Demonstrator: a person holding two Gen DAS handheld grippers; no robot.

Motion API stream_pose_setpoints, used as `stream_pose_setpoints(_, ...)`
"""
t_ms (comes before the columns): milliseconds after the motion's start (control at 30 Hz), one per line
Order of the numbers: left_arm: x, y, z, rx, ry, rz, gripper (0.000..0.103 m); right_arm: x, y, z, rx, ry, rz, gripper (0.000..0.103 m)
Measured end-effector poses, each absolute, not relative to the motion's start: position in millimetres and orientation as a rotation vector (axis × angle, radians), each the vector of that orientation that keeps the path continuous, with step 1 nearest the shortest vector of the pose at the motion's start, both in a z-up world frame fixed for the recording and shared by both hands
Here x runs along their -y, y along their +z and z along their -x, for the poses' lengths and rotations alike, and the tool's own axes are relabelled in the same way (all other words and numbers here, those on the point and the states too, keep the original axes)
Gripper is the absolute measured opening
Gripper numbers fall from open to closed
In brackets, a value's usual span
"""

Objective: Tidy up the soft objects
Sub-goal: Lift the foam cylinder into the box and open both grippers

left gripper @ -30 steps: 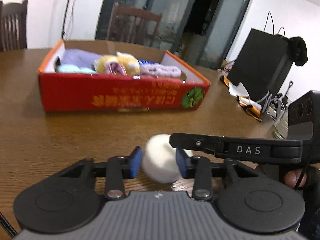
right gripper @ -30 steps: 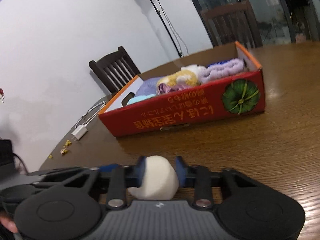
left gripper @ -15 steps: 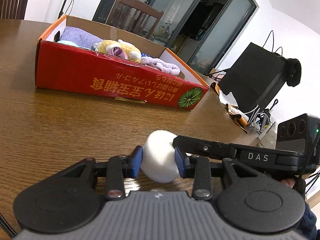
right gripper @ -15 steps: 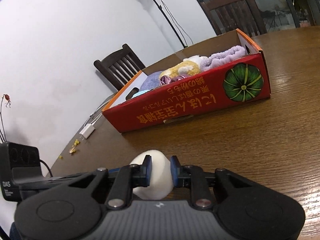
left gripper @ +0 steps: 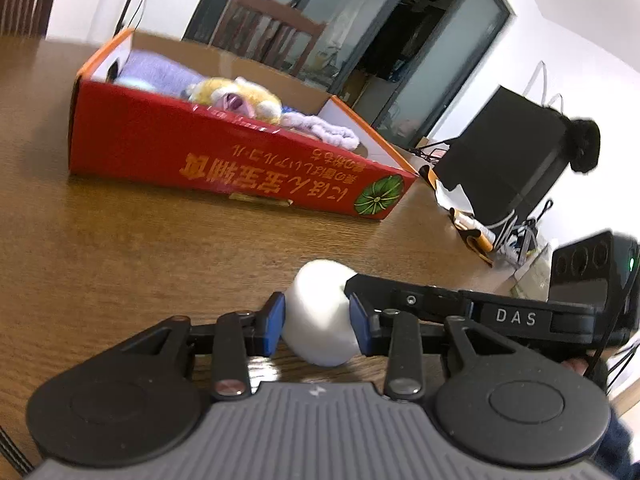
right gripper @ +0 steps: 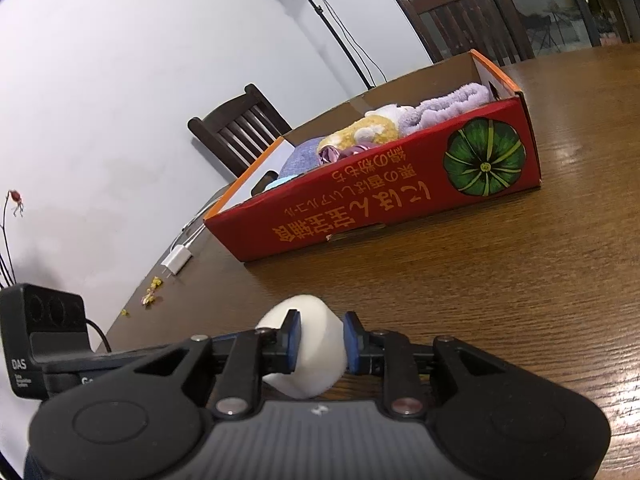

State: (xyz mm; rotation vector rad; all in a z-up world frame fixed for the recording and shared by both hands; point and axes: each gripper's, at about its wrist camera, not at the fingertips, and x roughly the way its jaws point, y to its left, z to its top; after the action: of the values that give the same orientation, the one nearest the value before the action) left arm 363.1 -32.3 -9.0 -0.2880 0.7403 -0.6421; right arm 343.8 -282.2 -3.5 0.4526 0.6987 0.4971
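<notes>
Both claws pinching one white ball (left gripper: 320,316)
L claw (left gripper: 317,322) & R claw (right gripper: 318,342) closed on it, above tabletop (left gripper: 120,248), red box (left gripper: 224,160) behind

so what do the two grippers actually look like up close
Both match: the left gripper and right gripper have a ribbed grey body, two round black discs, black linkage arms with silver rivets, and blue pads on the fingertips. Each carries a black side box marked DAS with a thin black cable.

Looks like a home dining room. Wooden dining table (right gripper: 520,264) with dark slat-back chairs (right gripper: 240,132) at ten and one o'clock, glazed sliding doors (left gripper: 360,40) behind, phone charger (right gripper: 178,260) lying at nine.
</notes>
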Motion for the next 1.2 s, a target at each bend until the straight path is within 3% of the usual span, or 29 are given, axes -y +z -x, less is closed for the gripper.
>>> stream_pose_setpoints(267,29,14,-331,-0.673,-0.607,0.308,0.031,280,8,-329,-0.66,0.516,-0.455,0.019)
stream_pose_setpoints(500,24,59,-246,-0.527,-0.618,0.276,0.031,278,51,-248,-0.531,0.553,-0.438,0.019)
stream_pose_setpoints(667,27,76,-236,-0.484,-0.624,0.26,0.031,279,76,-222,-0.449,0.569,-0.395,0.019)
stream_pose_setpoints(900,38,101,-285,-0.443,-0.65,0.221,0.03,285,92,-247,-0.416,0.547,-0.356,0.019)
stream_pose_setpoints(1067,48,121,-391,-0.485,-0.674,0.264,0.029,299,123,-327,-0.371,0.529,-0.334,0.019)
stream_pose_setpoints(1200,60,109,-472,-0.556,-0.632,0.278,0.028,312,117,-416,-0.445,0.499,-0.42,0.019)
